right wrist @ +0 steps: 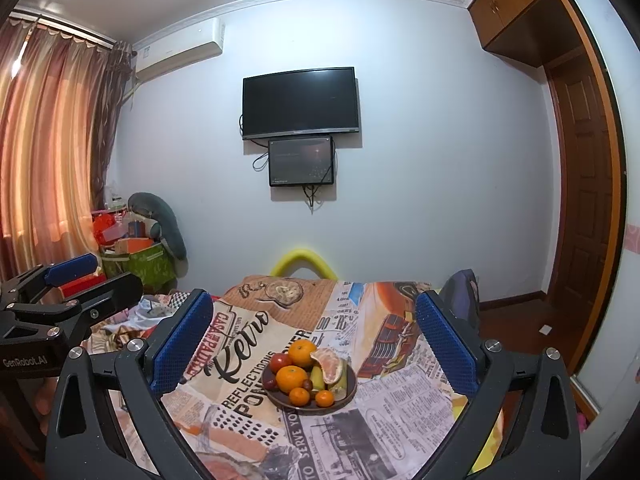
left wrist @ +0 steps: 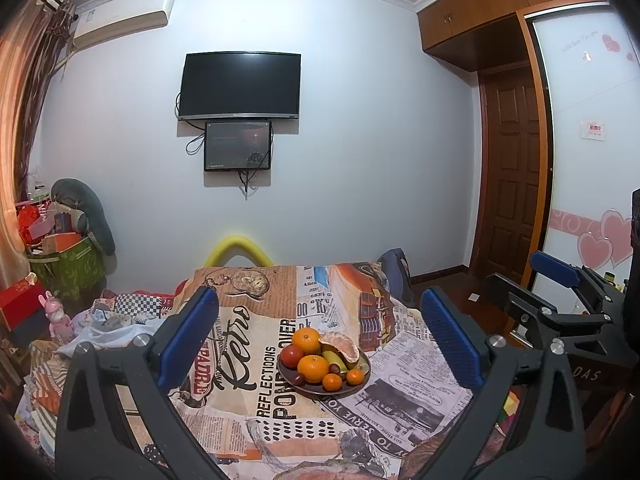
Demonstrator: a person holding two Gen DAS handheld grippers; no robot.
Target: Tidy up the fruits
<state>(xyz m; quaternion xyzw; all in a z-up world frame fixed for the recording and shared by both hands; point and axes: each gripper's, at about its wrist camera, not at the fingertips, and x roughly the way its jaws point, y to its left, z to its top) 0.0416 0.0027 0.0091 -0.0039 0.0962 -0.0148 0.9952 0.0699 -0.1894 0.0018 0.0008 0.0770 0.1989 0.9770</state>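
A dark round plate (left wrist: 360,384) (right wrist: 350,394) sits on a table covered with a newspaper-print cloth (left wrist: 248,364) (right wrist: 240,364). It holds oranges (left wrist: 313,368) (right wrist: 291,378), small tangerines (left wrist: 333,382), a red apple (left wrist: 291,357) (right wrist: 281,362), a banana (left wrist: 335,359), dark small fruits and a peeled pomelo piece (left wrist: 339,345) (right wrist: 329,365). My left gripper (left wrist: 320,344) is open and empty, held back from the plate. My right gripper (right wrist: 314,344) is open and empty too. The right gripper also shows in the left wrist view (left wrist: 560,280), and the left one in the right wrist view (right wrist: 80,276).
A yellow foam arch (left wrist: 239,249) and a dark bag (left wrist: 396,272) stand behind the table. Piled boxes and a green bin (left wrist: 68,264) crowd the left corner. A TV (left wrist: 240,86) hangs on the far wall; a wooden door (left wrist: 514,184) is at right.
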